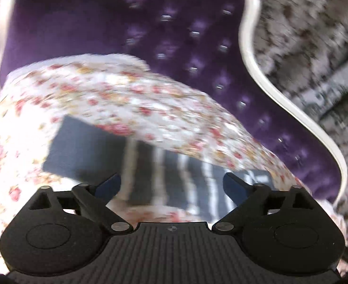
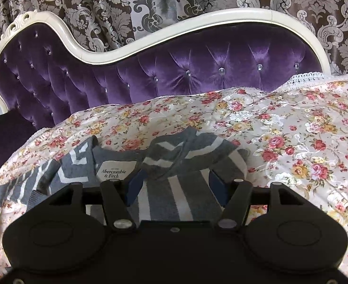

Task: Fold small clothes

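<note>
Striped sweater (image 2: 174, 165): soft, limp, best pinched at hem; left gripper (image 1: 172, 184) fingers spread, right gripper (image 2: 174, 184) fingers astride its fabric, grip unclear.

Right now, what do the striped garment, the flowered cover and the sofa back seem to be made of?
Striped garment: soft grey-and-white knit, matte, probably cotton.
Flowered cover: smooth woven fabric with a slight sheen and a lace edge.
Sofa back: button-tufted purple velvet, shiny, in a glossy cream frame.

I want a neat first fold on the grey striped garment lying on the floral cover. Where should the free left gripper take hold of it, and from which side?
Probably at the flat striped edge of the grey striped garment, away from the bunched collar. Bring the left gripper, jaws wide and empty, in low over the floral cover, so one finger can slip under a single layer.
</note>
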The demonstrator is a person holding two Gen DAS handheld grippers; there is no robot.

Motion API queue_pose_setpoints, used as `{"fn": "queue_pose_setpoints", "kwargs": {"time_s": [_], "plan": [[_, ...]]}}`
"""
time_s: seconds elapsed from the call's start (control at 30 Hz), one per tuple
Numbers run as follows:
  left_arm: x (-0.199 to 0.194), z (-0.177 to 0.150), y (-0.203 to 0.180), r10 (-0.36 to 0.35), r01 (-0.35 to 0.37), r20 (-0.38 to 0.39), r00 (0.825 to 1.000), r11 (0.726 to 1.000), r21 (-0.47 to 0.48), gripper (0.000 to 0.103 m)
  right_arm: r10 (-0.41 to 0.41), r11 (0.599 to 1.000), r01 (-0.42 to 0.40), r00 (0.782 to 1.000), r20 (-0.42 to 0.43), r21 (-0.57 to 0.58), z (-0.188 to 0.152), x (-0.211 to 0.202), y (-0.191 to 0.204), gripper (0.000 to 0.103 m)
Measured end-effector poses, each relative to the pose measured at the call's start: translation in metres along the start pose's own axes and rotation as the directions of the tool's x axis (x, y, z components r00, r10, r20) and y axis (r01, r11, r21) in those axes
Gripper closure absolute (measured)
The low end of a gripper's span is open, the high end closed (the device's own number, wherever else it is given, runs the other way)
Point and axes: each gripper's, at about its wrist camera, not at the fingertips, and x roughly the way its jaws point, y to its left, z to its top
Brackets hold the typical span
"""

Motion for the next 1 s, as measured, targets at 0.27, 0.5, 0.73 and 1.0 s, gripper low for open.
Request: {"fn": "queue_pose_setpoints", "kwargs": {"time_s": [0.27, 0.5, 0.73, 1.0], "plan": [[0.012, -0.006, 0.041, 0.041, -0.045, -0.036, 0.998, 0.993, -0.111, 0.008, 0.003, 1.0, -0.003, 1.0, -0.008, -0.018, -0.002, 0.002, 0.005, 0.037], [0.021, 0.001, 0.054, 0.022, -0.019, 0.015, 1.0, 0.986, -0.166, 0.008, 0.002, 1.0, -0.002, 1.0, -0.019, -0.024, -0.003, 0.005, 0.007, 0.037], [0.021, 0.002, 0.055, 0.044, -0.039, 0.027, 0.999, 0.984, -0.172, 0.009, 0.001, 0.999, -0.002, 1.0, -0.028, -0.035, -0.005, 0.007, 0.009, 0.037], [0.019, -0.014, 0.053, -0.037, 0.032, -0.016, 0.999, 0.974, -0.222, 0.009, -0.004, 0.999, 0.002, 0.999, -0.042, -0.046, -0.007, 0.01, 0.011, 0.037]]}}
